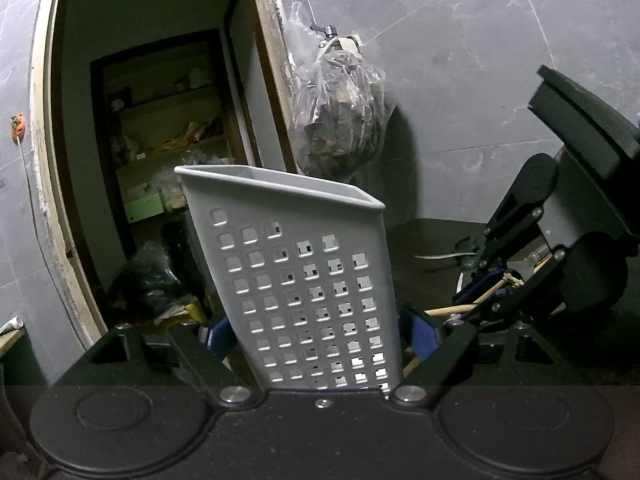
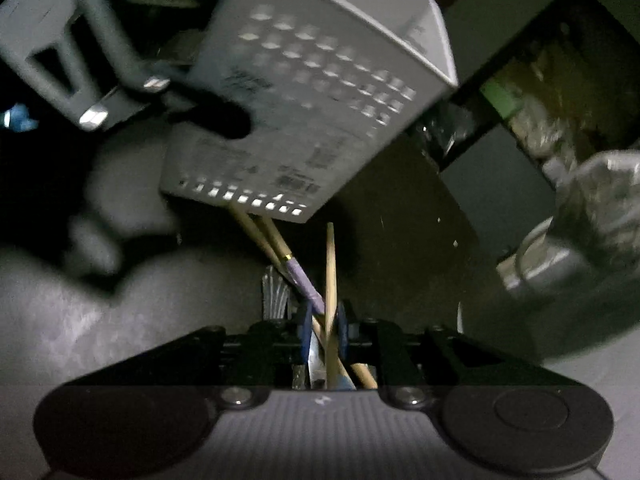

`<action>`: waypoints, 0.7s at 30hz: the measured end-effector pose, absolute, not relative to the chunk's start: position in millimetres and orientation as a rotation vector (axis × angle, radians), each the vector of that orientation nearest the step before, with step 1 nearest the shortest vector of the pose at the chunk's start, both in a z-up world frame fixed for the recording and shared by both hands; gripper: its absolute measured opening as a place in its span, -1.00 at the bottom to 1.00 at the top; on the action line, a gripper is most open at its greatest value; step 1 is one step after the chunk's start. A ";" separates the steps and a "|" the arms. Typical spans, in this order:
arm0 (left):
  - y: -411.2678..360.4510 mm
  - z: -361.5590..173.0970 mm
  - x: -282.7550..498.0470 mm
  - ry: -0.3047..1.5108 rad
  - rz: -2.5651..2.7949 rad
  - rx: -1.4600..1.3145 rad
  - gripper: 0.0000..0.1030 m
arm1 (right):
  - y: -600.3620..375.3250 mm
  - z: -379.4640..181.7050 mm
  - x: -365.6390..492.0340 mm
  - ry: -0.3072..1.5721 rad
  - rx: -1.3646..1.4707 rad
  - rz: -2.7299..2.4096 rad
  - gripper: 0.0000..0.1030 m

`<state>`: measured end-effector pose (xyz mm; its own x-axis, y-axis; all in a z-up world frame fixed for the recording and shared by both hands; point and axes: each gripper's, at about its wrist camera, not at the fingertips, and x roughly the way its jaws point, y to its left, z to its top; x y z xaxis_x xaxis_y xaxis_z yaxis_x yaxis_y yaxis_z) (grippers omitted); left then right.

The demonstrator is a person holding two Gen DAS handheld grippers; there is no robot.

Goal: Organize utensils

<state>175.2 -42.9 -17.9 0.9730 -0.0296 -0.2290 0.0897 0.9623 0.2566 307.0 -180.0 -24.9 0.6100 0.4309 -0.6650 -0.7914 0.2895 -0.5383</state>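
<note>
A white perforated utensil holder (image 1: pixel 304 280) stands tilted between the blue pads of my left gripper (image 1: pixel 316 336), which is shut on it. The holder also shows in the right wrist view (image 2: pixel 316 92), seen from below and held off the surface. My right gripper (image 2: pixel 324 328) is shut on a bundle of wooden chopsticks (image 2: pixel 330 280), one with a purple handle (image 2: pixel 304 280); their far ends run under the holder's base. In the left wrist view the right gripper (image 1: pixel 492 300) is at right with the chopsticks (image 1: pixel 452 310).
An open doorway with cluttered shelves (image 1: pixel 168 152) is behind the holder. A plastic bag (image 1: pixel 340 120) hangs from a tap on the grey tiled wall. Metal utensils (image 1: pixel 448 258) lie on the dark counter (image 1: pixel 420 240). A metal object (image 2: pixel 274 292) lies under the chopsticks.
</note>
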 end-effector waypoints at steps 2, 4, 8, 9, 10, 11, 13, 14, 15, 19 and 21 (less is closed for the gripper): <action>-43.1 -18.1 174.9 0.225 -0.060 0.270 0.67 | -182.1 -18.2 320.5 0.484 -0.908 0.860 -0.63; -44.1 -18.7 174.5 0.225 -0.054 0.271 0.67 | -182.7 -12.8 332.3 0.526 -0.839 0.862 -0.57; -47.7 -17.9 177.4 0.238 -0.039 0.263 0.67 | -185.8 -7.2 348.2 0.563 -0.777 0.857 -0.53; -48.0 -17.3 177.6 0.239 -0.037 0.257 0.68 | -186.4 -7.0 350.7 0.565 -0.774 0.854 -0.52; -48.3 -16.8 178.3 0.241 -0.037 0.253 0.69 | -185.9 -6.1 352.7 0.565 -0.777 0.852 -0.51; -48.9 -16.5 179.0 0.242 -0.036 0.250 0.70 | -185.1 -5.2 353.7 0.570 -0.776 0.851 -0.51; -50.3 -17.0 180.1 0.243 -0.033 0.251 0.71 | -184.2 -2.9 357.6 0.594 -0.753 0.849 -0.48; -51.3 -17.5 180.9 0.244 -0.031 0.253 0.71 | -183.6 -1.2 354.6 0.603 -0.744 0.848 -0.48; -52.1 -18.0 180.8 0.243 -0.029 0.257 0.71 | -183.2 -0.6 356.1 0.612 -0.734 0.848 -0.46; -51.7 -19.5 181.0 0.249 -0.034 0.251 0.71 | -185.8 -2.1 352.2 0.628 -0.702 0.853 -0.49; -52.0 -20.1 181.3 0.253 -0.034 0.252 0.69 | -187.4 -1.2 352.4 0.631 -0.693 0.847 -0.50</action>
